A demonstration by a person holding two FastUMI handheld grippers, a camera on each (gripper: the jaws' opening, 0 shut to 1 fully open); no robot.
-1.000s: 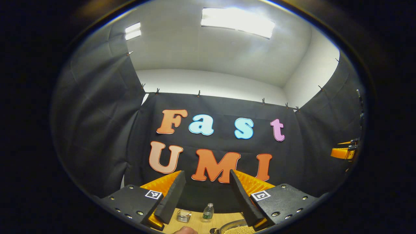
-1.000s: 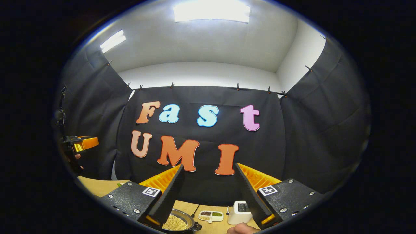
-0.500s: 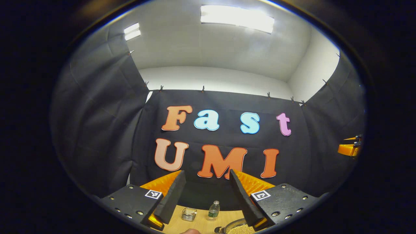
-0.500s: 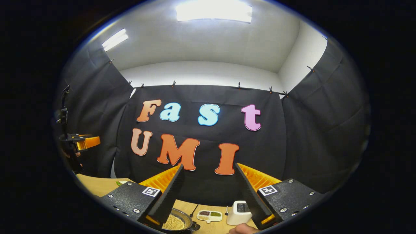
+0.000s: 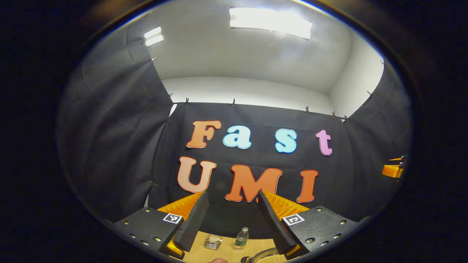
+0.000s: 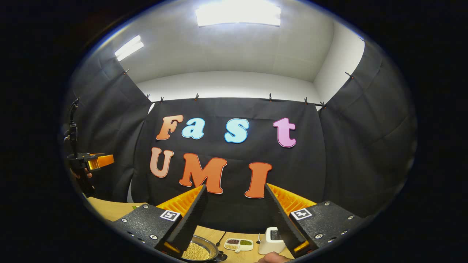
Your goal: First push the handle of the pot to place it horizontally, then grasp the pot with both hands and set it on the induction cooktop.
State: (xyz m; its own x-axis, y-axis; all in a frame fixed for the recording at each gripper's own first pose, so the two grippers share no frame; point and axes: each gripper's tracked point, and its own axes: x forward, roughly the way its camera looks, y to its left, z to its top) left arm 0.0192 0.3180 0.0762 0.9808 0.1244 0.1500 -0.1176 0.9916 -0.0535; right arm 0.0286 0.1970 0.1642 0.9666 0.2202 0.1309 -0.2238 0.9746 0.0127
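High above the surface (image 6: 109, 210), both hand-held grippers — left (image 5: 234, 219), right (image 6: 236, 215) — are hovering with fingers spread and empty, having drifted only slightly in the past second. Far below, the pot (image 6: 199, 250) of beans is sitting untouched, a seasoning dish (image 6: 239, 244), white appliance (image 6: 270, 239), bottle (image 5: 241, 237) and small tin (image 5: 212, 241) crowding nearby.

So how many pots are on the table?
1: the pot, filled with pale grains, sits low between the right gripper fingers; the left gripper view catches its rim. Others may be hidden.
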